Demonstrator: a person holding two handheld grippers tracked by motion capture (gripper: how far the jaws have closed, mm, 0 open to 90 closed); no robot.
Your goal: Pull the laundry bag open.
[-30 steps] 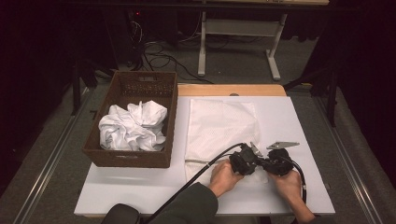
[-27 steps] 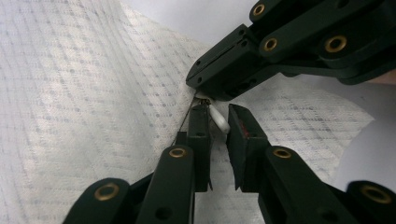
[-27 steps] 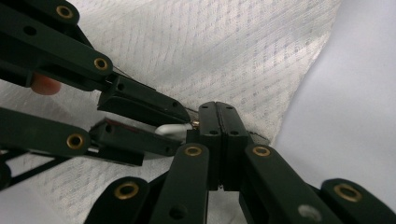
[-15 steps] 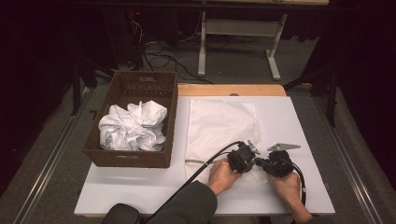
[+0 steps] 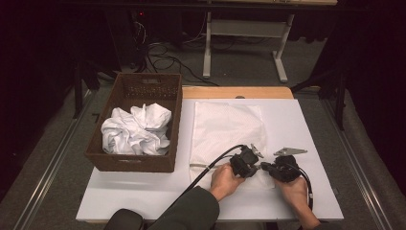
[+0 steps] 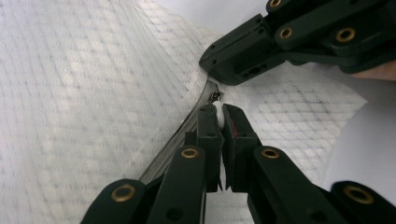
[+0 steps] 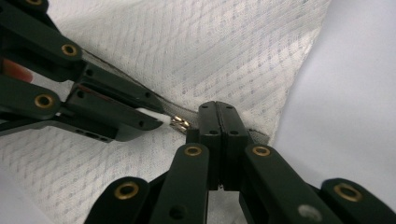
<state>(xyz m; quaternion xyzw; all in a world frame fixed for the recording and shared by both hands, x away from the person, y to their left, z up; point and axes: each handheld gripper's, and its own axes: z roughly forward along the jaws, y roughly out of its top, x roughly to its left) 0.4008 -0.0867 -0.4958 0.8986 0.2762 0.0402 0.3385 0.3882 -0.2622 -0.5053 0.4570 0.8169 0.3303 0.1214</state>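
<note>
a brown wicker basket [image 5: 139,163] holds crumpled white cloth [image 5: 136,129].

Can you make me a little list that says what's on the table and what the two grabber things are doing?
Table: white table top
Bag: white mesh bag lying flat, zipper along its near edge
Basket: brown basket left of the bag, crumpled white cloth inside
Left hand-held gripper: shut on the white zipper pull
Right hand-held gripper: shut on the bag's edge beside the zipper slider
Hands: close together at the bag's near right corner
</note>
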